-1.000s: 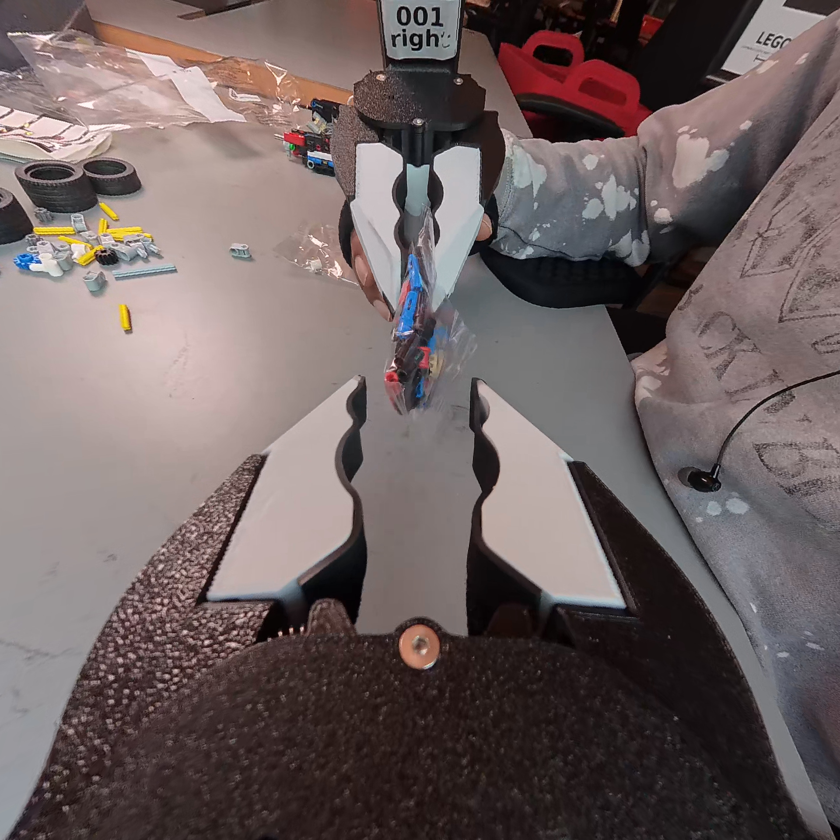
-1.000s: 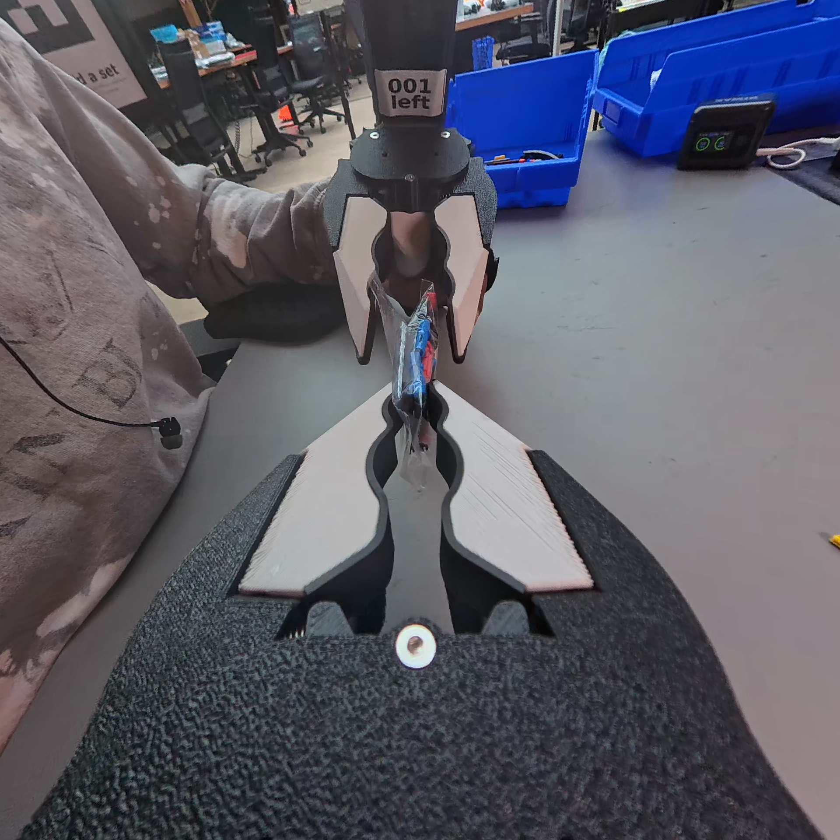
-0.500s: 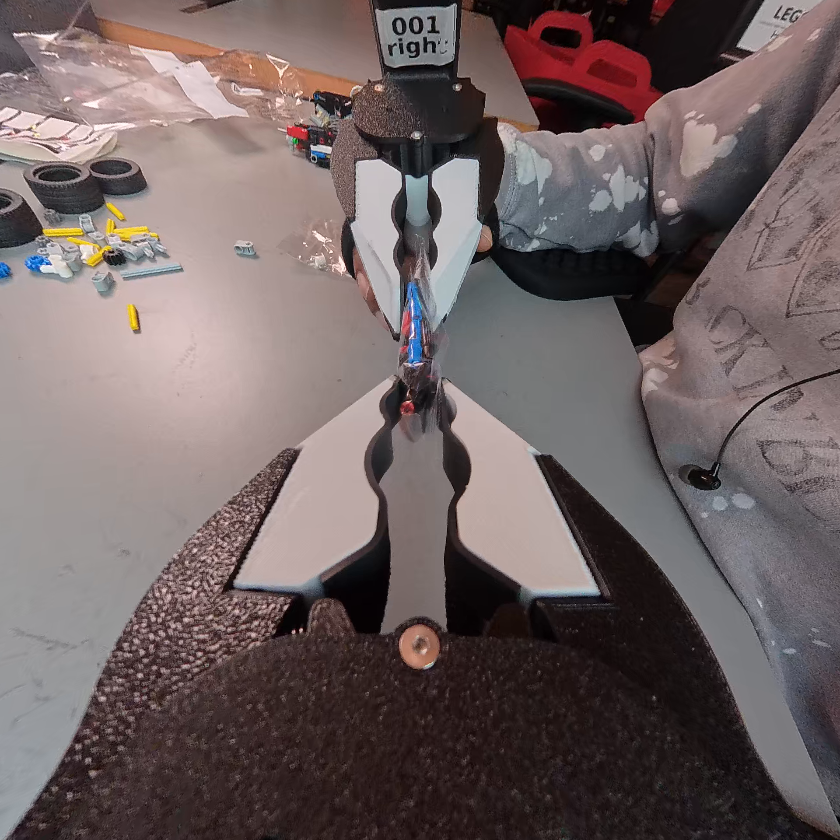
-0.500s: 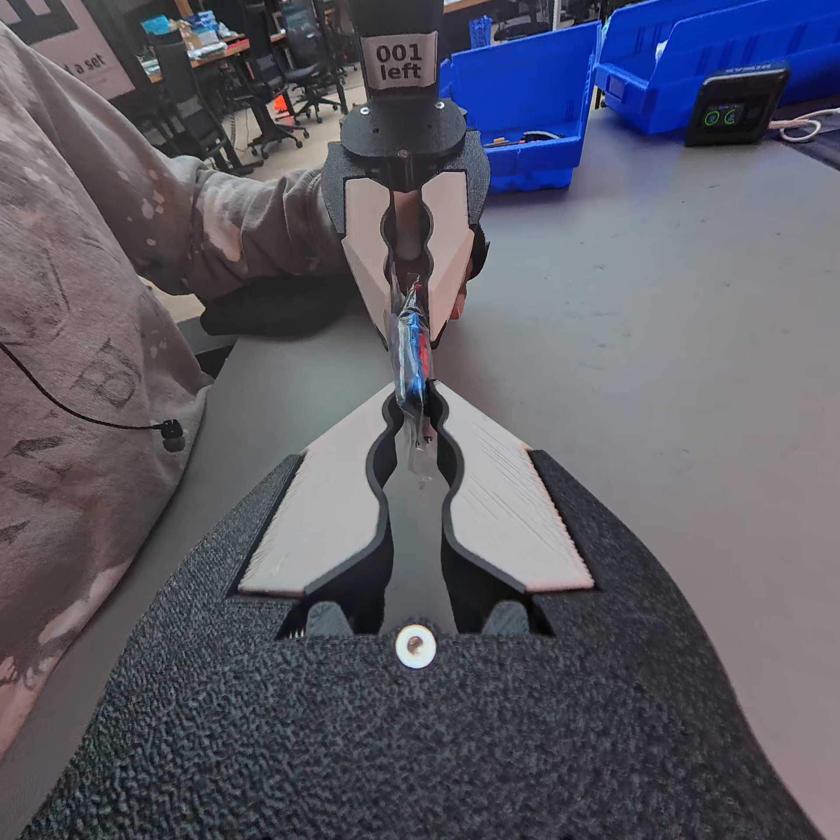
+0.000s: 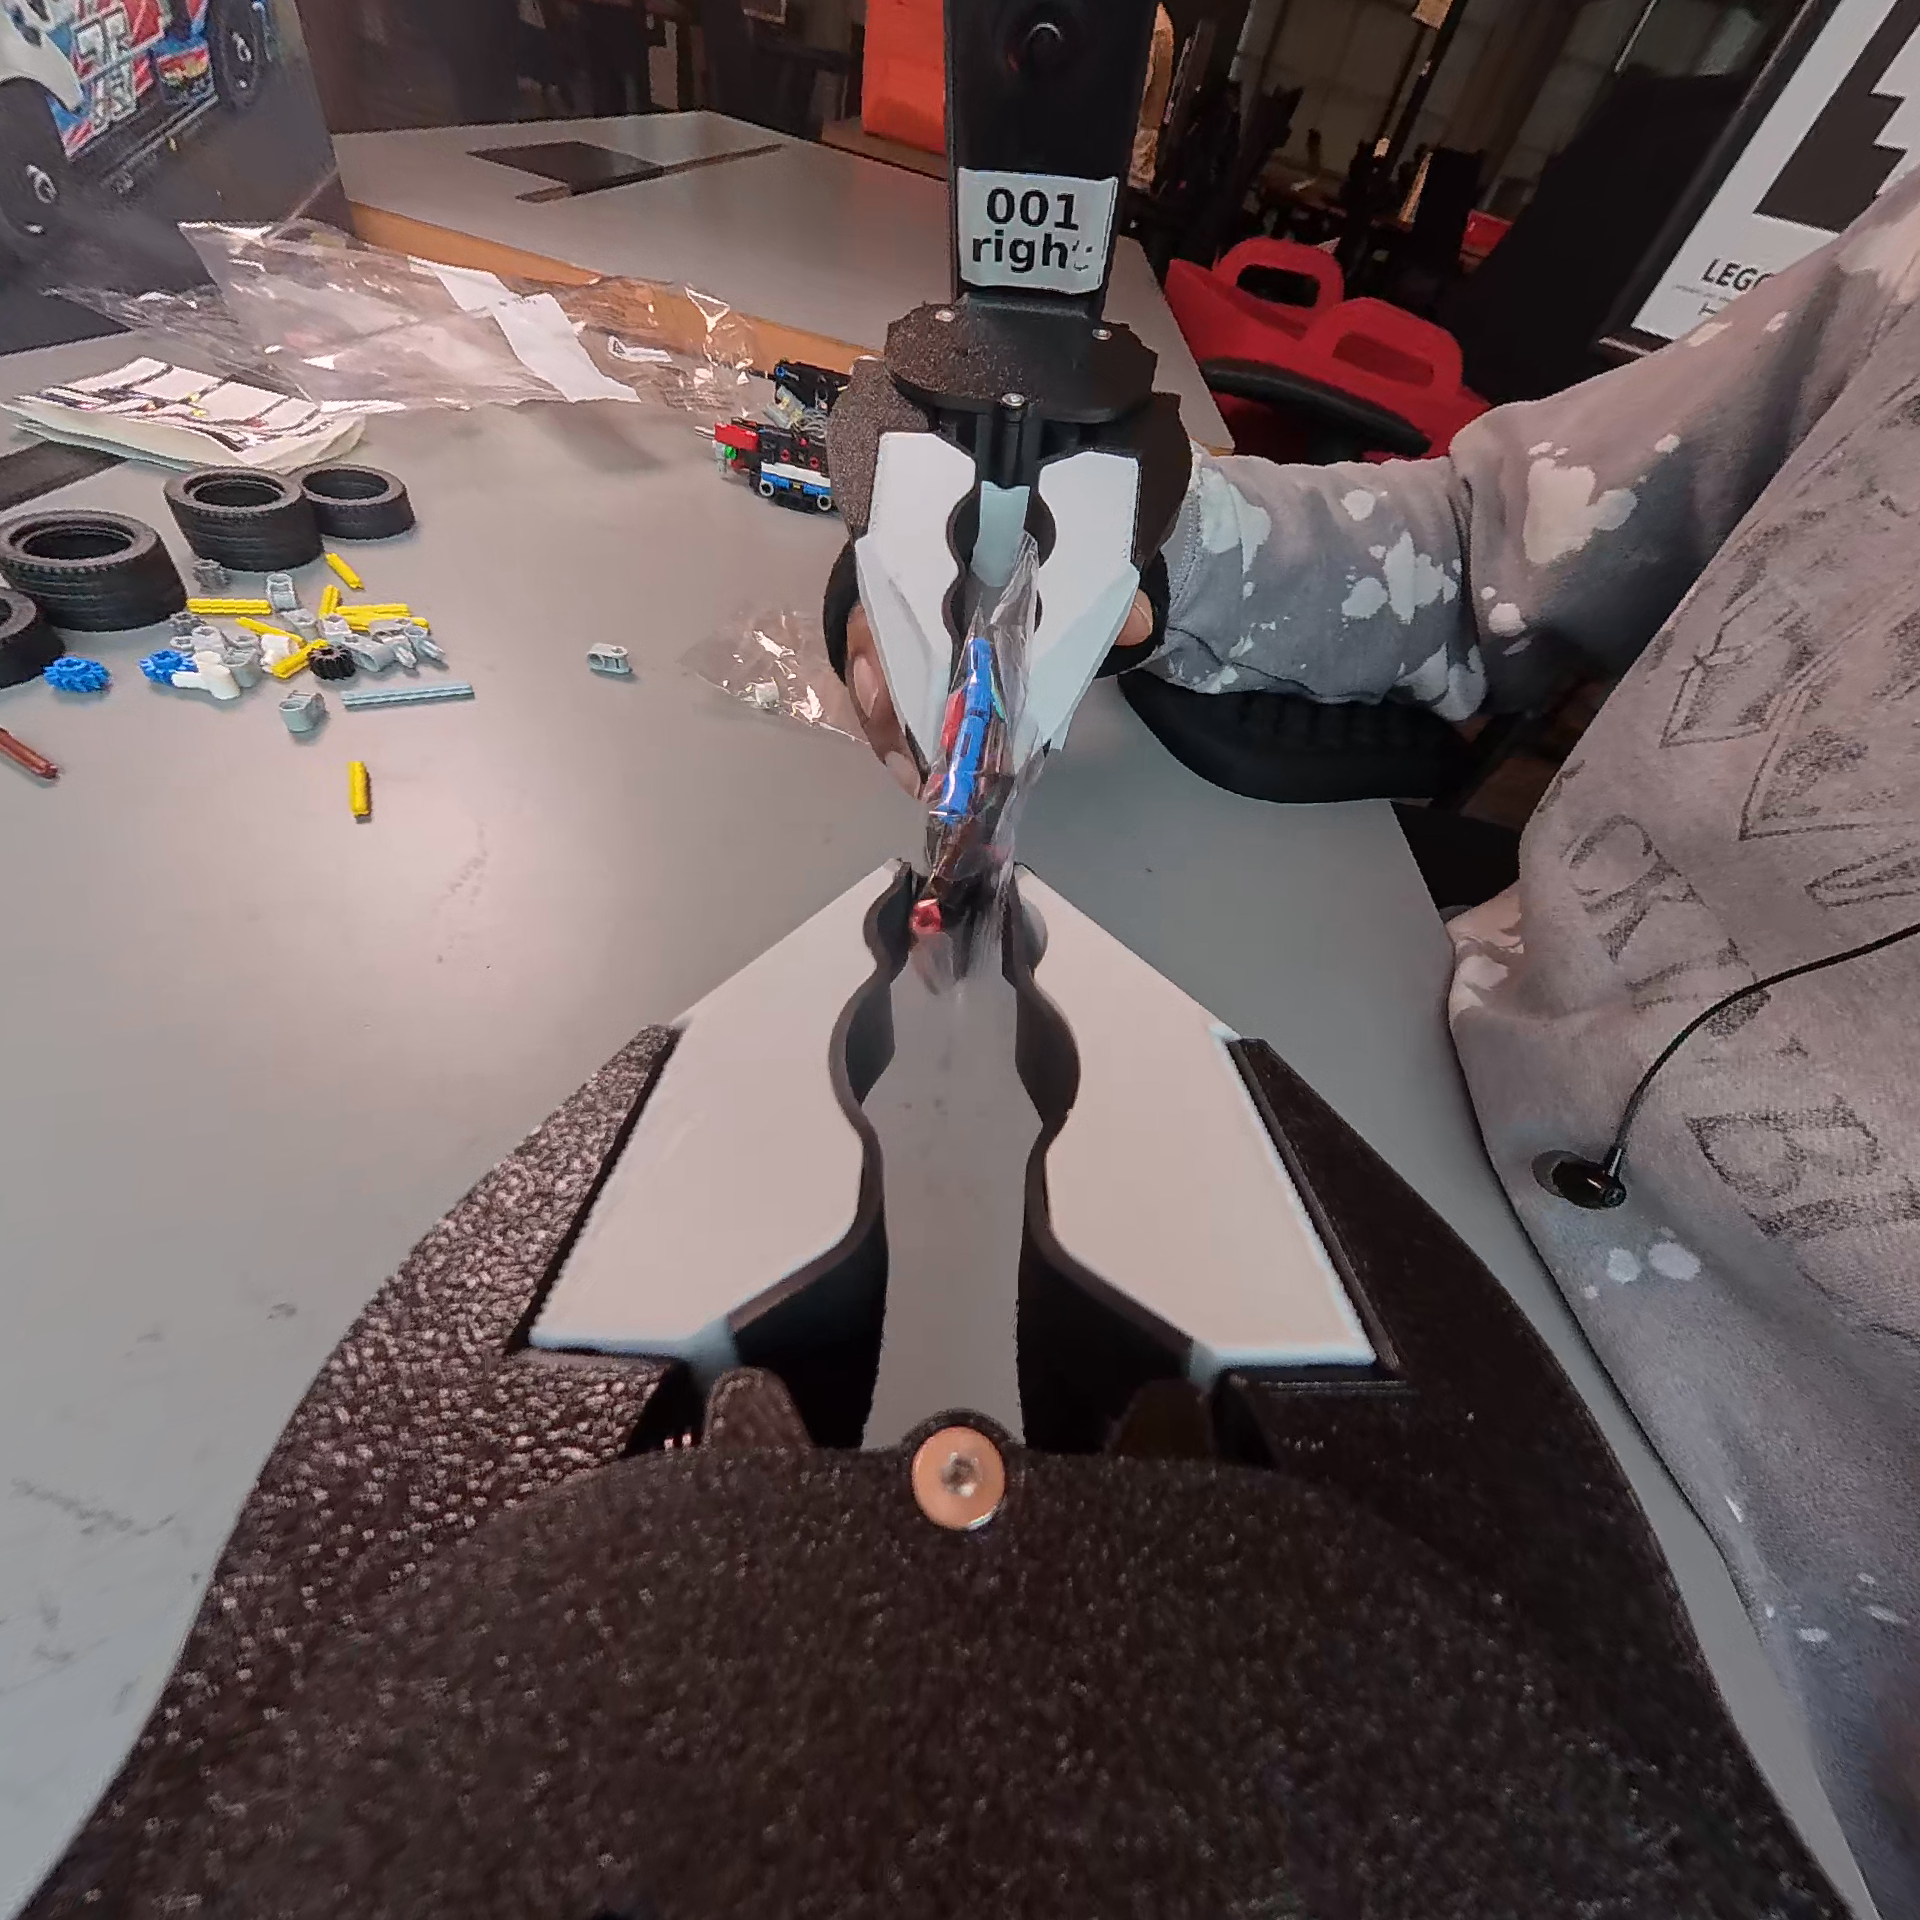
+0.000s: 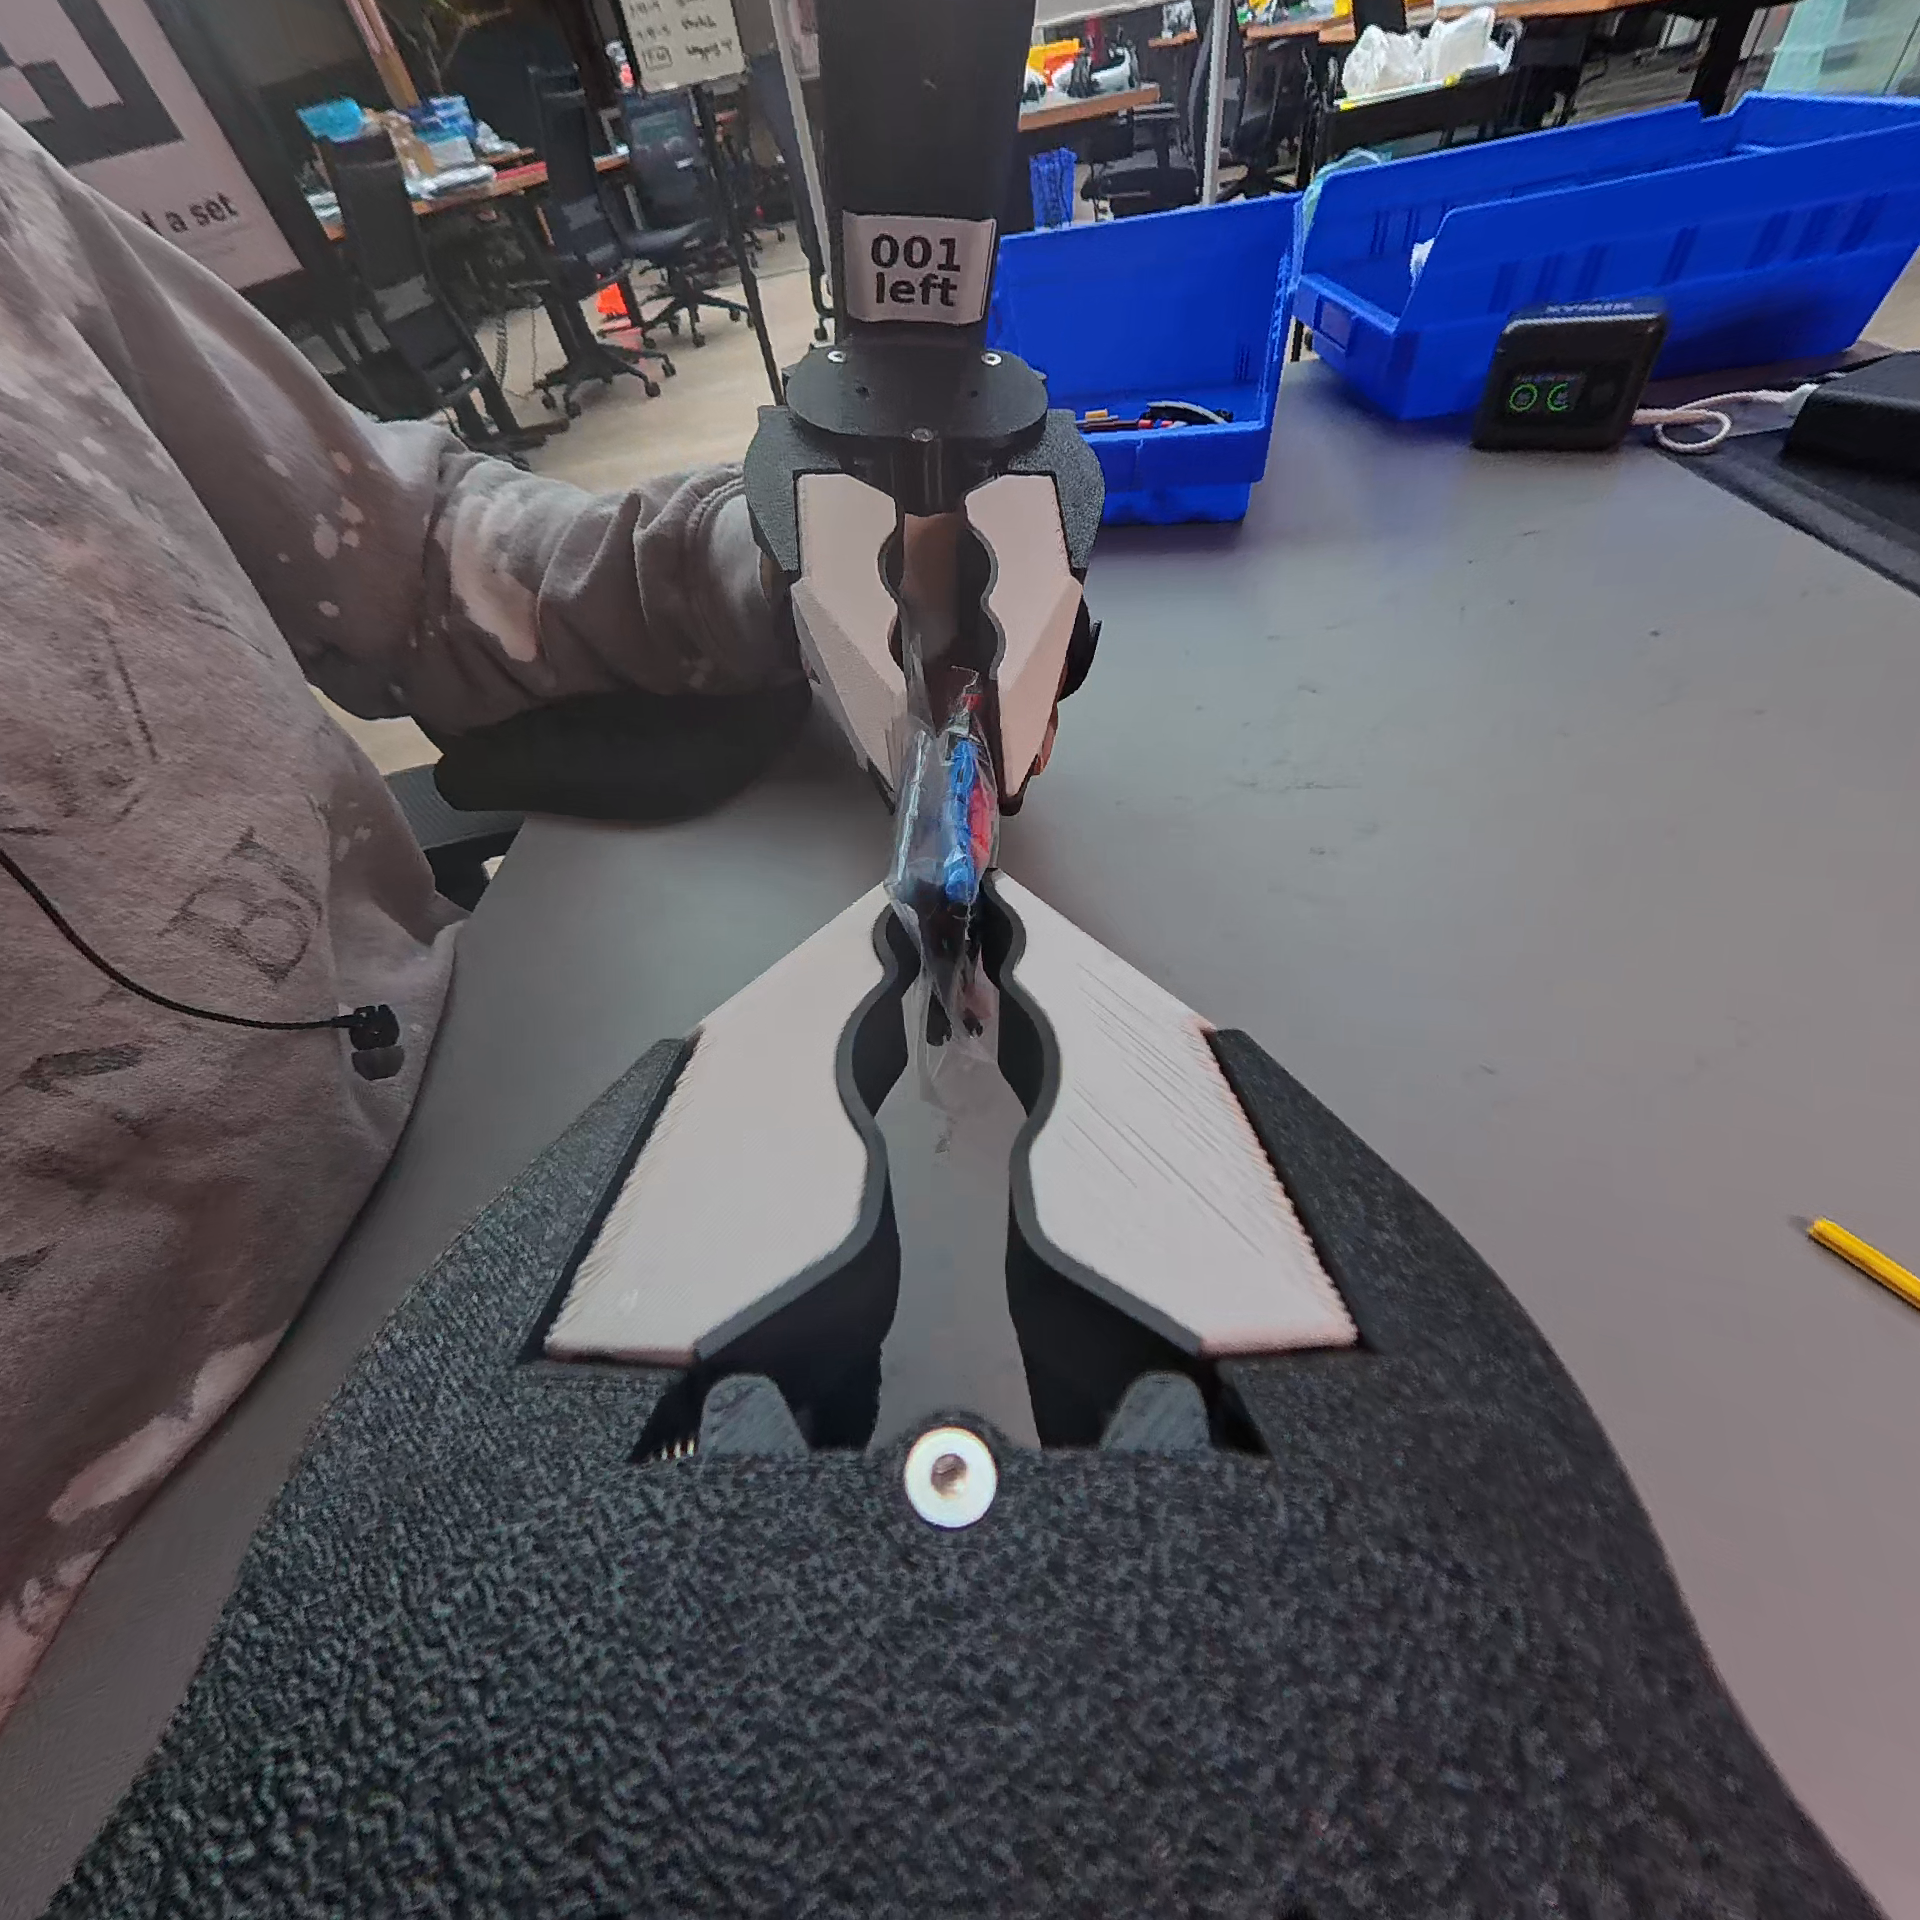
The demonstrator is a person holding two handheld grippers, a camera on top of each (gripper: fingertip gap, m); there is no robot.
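Small clear bag of blue, red and black toy building pieces, stretched between two facing grippers above the grey table. A second ago the left gripper stood with its fingers wide apart around the bag's lower end; its tips are now pressed together on that end, while the right gripper keeps its narrow pinch on the far end, so the bag is now clamped at both ends and clear of the table. In the right wrist view the same arrangement appears reversed: the right gripper closed on the near end of the bag, the left gripper closed on the far end. Left of the bag, well apart, lie black tyres, scattered yellow, grey and blue pieces and empty clear wrapping. Beyond the bag in the right wrist view, blue bins stand at the table's far edge; the nearer one holds a few small items, too small to identify.
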